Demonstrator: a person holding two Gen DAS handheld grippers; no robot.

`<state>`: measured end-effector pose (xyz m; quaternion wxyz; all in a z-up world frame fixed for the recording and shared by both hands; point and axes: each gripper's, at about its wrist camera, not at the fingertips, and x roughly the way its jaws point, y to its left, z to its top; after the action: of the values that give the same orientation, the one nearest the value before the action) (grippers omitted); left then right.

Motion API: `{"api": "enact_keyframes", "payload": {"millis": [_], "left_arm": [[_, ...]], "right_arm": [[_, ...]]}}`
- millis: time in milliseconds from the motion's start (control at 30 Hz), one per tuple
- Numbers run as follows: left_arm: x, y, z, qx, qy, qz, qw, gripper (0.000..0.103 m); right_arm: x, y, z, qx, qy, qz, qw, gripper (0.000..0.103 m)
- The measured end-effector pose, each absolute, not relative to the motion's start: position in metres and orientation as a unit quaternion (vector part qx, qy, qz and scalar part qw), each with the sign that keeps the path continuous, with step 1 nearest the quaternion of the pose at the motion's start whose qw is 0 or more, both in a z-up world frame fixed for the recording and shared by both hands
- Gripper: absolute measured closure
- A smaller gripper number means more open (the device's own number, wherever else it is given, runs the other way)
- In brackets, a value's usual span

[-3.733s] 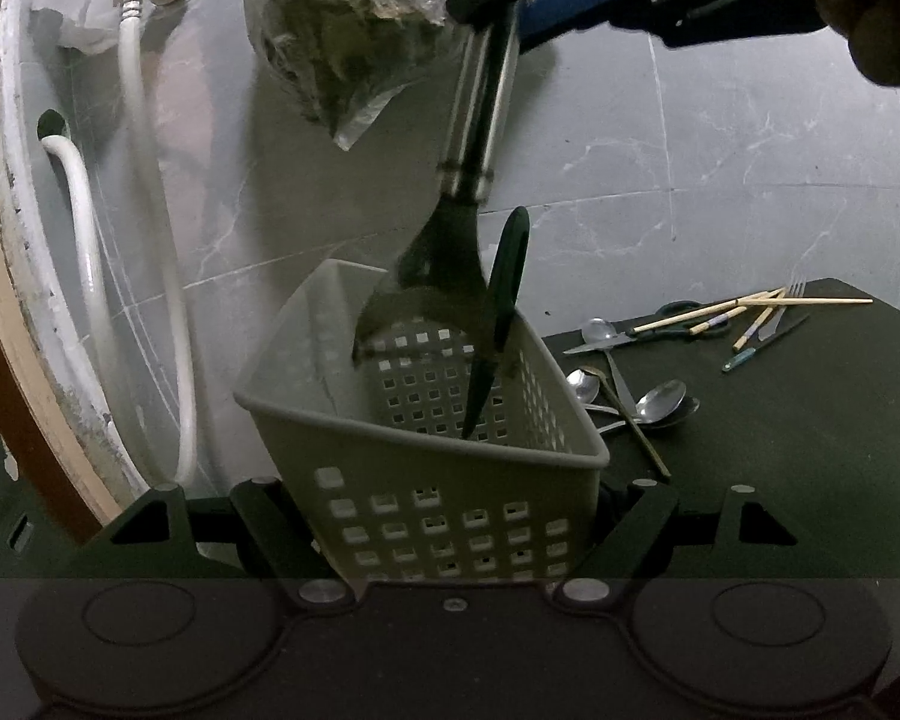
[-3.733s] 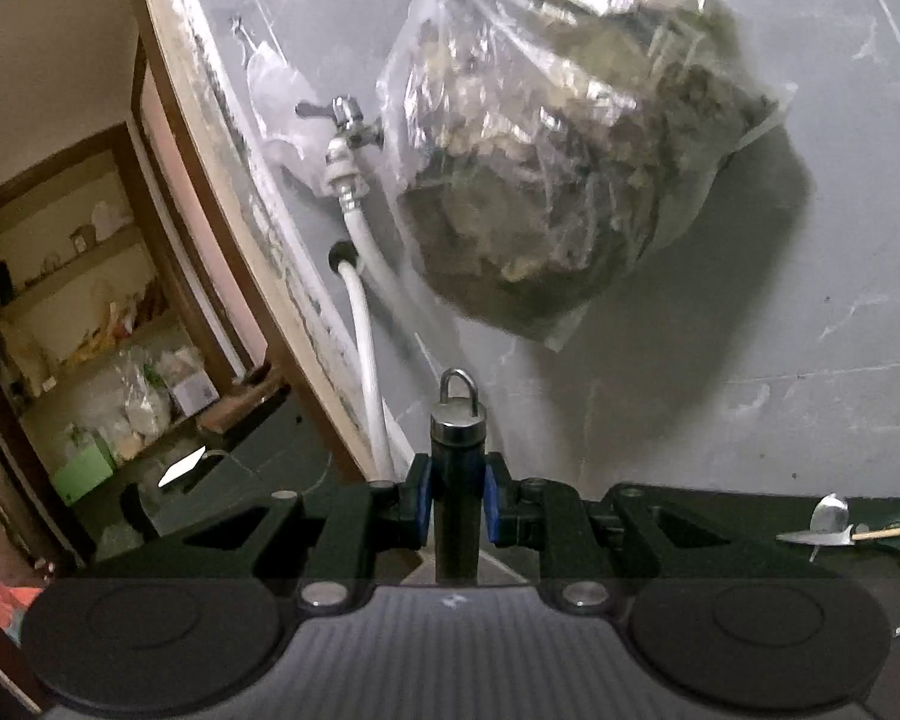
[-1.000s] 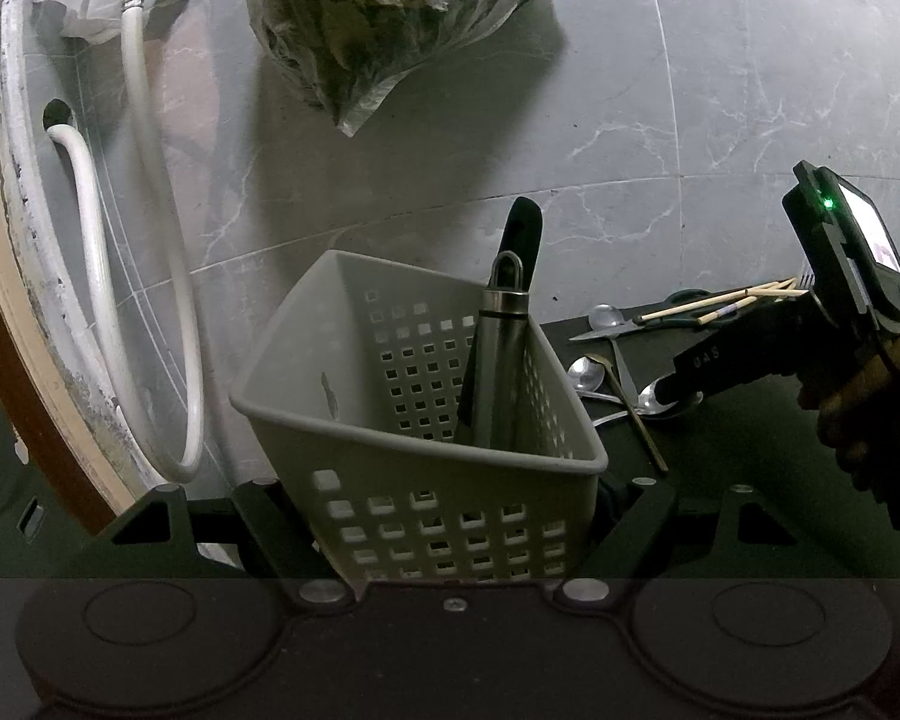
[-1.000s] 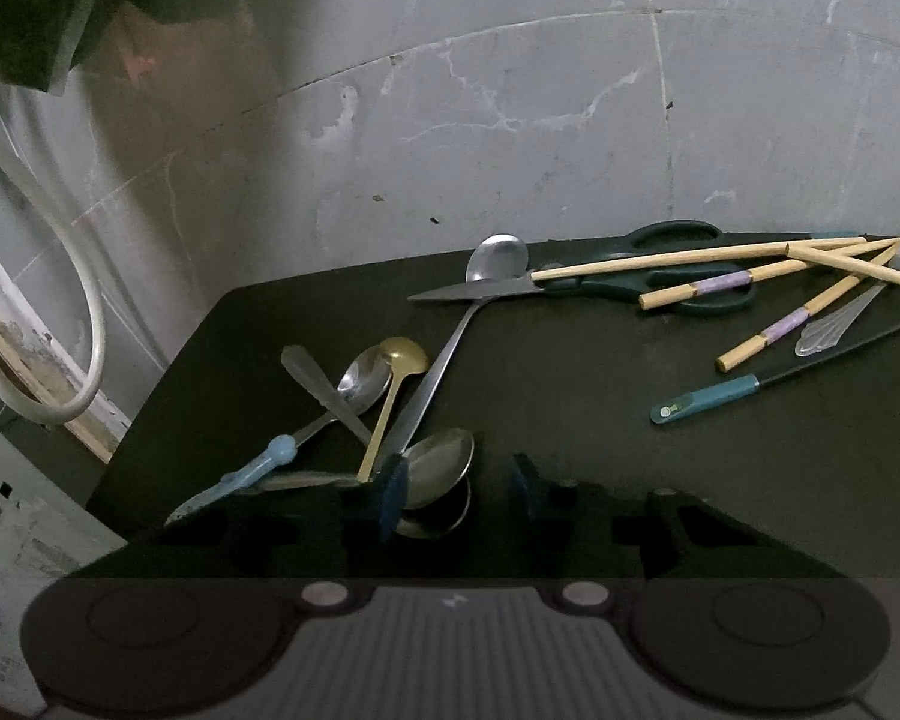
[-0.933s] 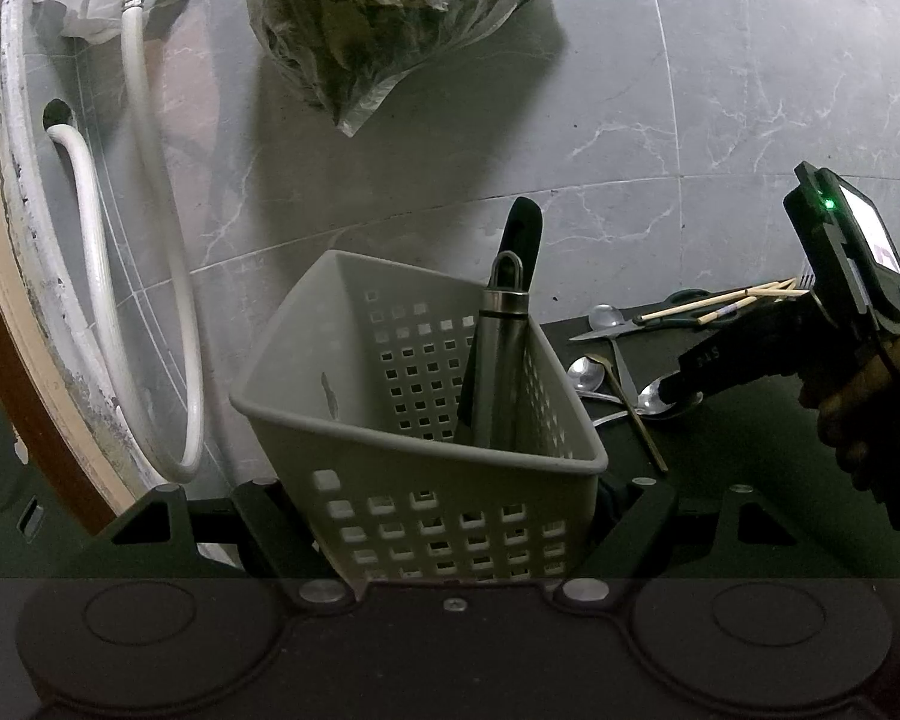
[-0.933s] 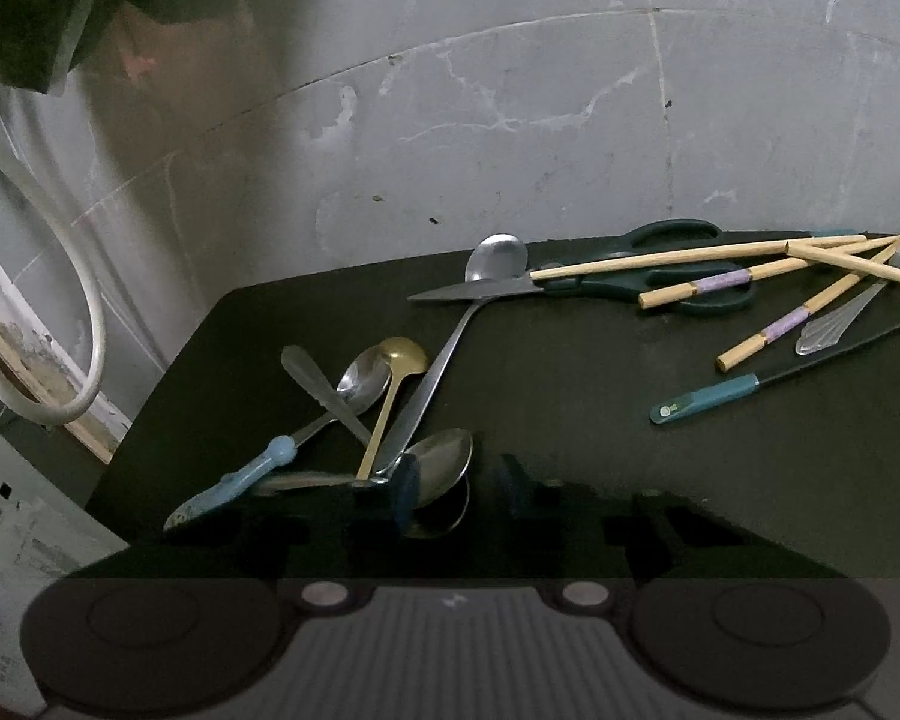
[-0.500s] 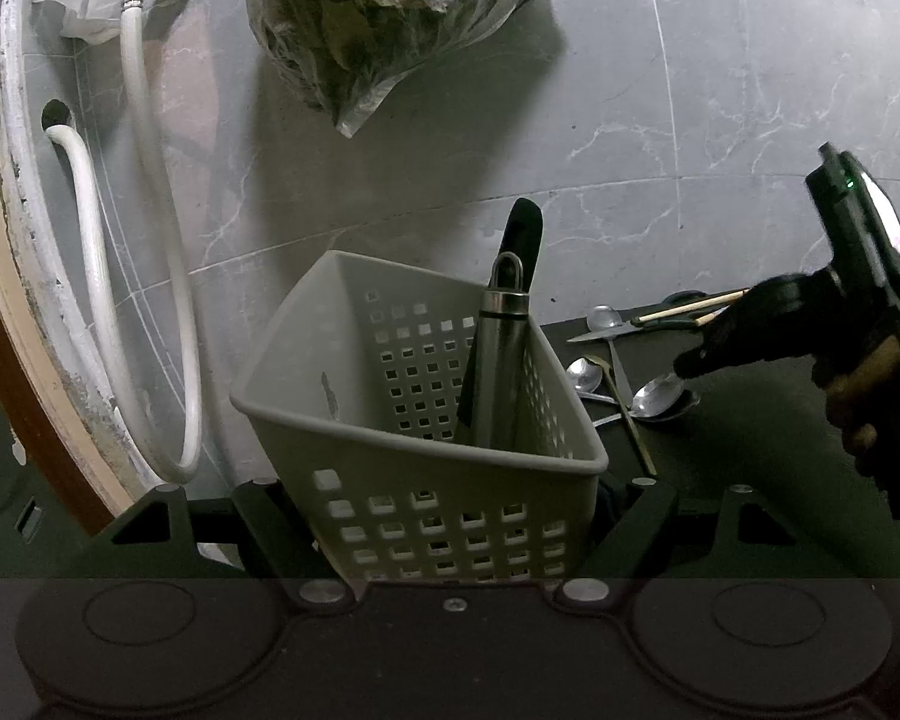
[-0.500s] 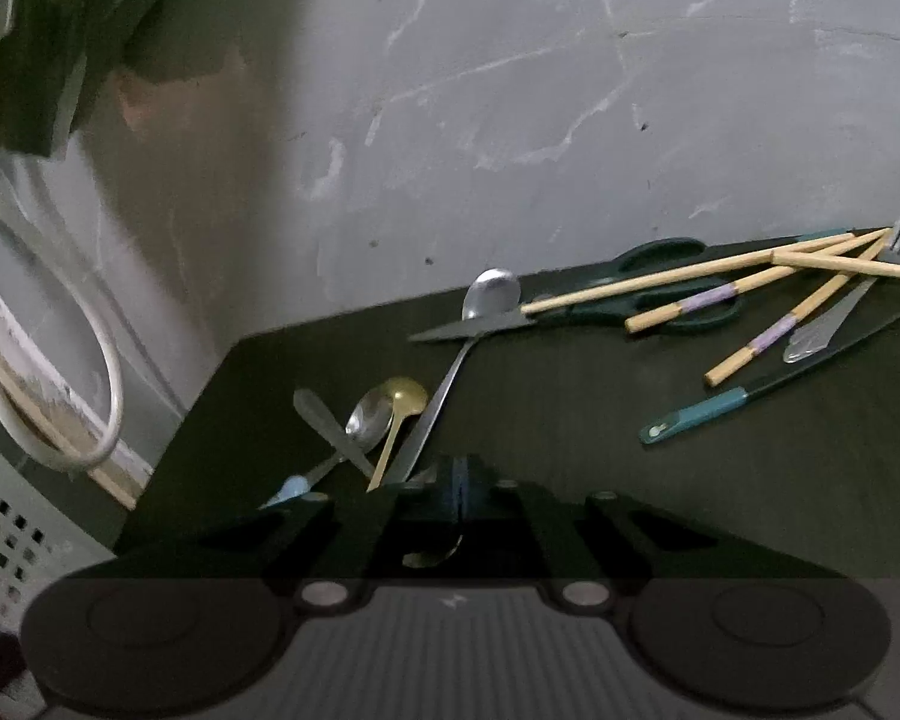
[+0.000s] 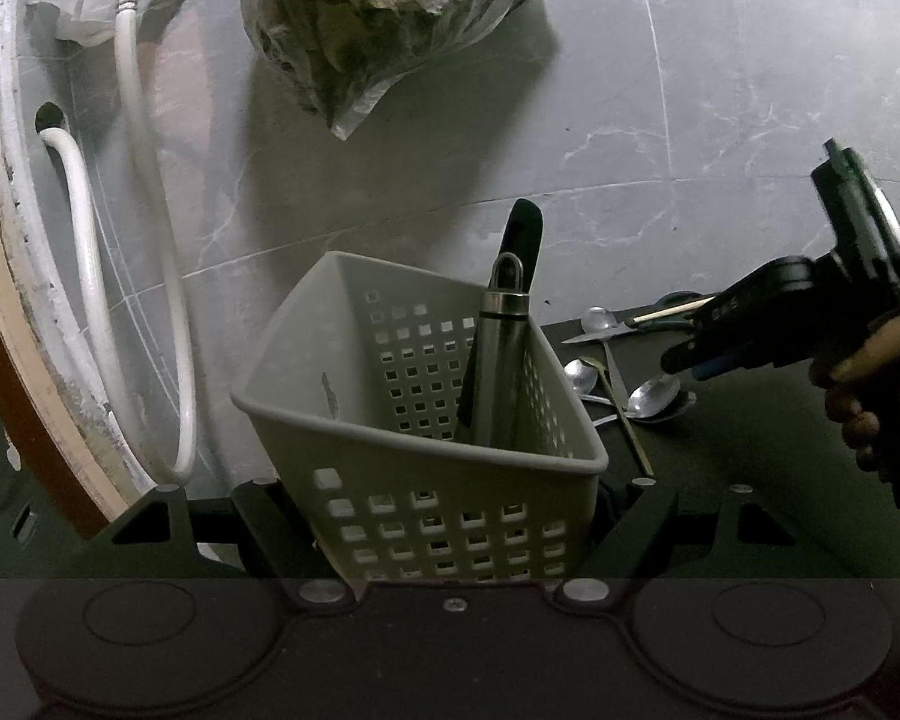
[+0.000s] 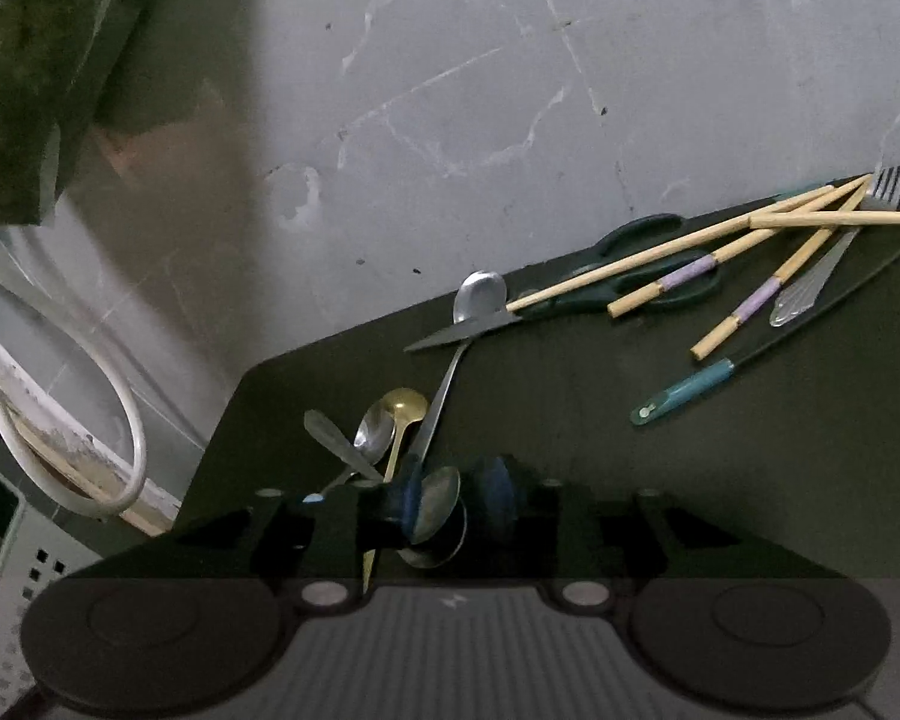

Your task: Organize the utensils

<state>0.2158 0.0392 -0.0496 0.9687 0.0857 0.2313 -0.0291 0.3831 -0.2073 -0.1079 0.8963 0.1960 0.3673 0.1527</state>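
In our left wrist view, the left gripper (image 9: 450,516) clamps a perforated plastic basket (image 9: 426,468) at lower centre, a steel handle (image 9: 501,360) standing inside. Only our right wrist view shows the right gripper (image 10: 450,510), fingers parted around a spoon bowl (image 10: 435,507), with chopsticks (image 10: 744,240) and scissors (image 10: 630,276) upper right on the dark table (image 10: 750,480).

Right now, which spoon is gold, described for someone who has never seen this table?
On the dark table, find the spoon cluster at its left end, near the right gripper. The gold spoon lies between two silver ones, the only brass-coloured bowl.
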Motion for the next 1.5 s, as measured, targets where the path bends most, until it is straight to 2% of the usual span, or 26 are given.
{"api": "enact_keyframes", "payload": {"millis": [233, 267, 300, 333, 800, 1500], "left_arm": [[0.217, 0.039, -0.049, 0.086, 0.231, -0.029, 0.969, 0.023], [0.216, 0.039, -0.050, 0.086, 0.231, -0.029, 0.969, 0.023], [0.217, 0.039, -0.050, 0.086, 0.231, -0.029, 0.969, 0.023], [0.217, 0.039, -0.050, 0.085, 0.231, -0.029, 0.969, 0.023], [0.214, 0.040, -0.053, 0.083, 0.226, -0.031, 0.970, 0.023], [0.214, 0.042, -0.053, 0.085, 0.223, -0.037, 0.971, 0.023]], "right_arm": [[0.396, -0.191, -0.122, 0.173, 0.386, 0.162, 0.891, 0.073], [0.395, -0.190, -0.122, 0.169, 0.385, 0.163, 0.893, 0.077], [0.395, -0.187, -0.123, 0.162, 0.384, 0.165, 0.894, 0.089], [0.395, -0.186, -0.123, 0.157, 0.385, 0.165, 0.894, 0.093], [0.383, -0.210, -0.104, 0.181, 0.340, 0.156, 0.910, 0.101], [0.342, -0.250, -0.052, 0.150, 0.275, 0.116, 0.943, 0.101]]}}
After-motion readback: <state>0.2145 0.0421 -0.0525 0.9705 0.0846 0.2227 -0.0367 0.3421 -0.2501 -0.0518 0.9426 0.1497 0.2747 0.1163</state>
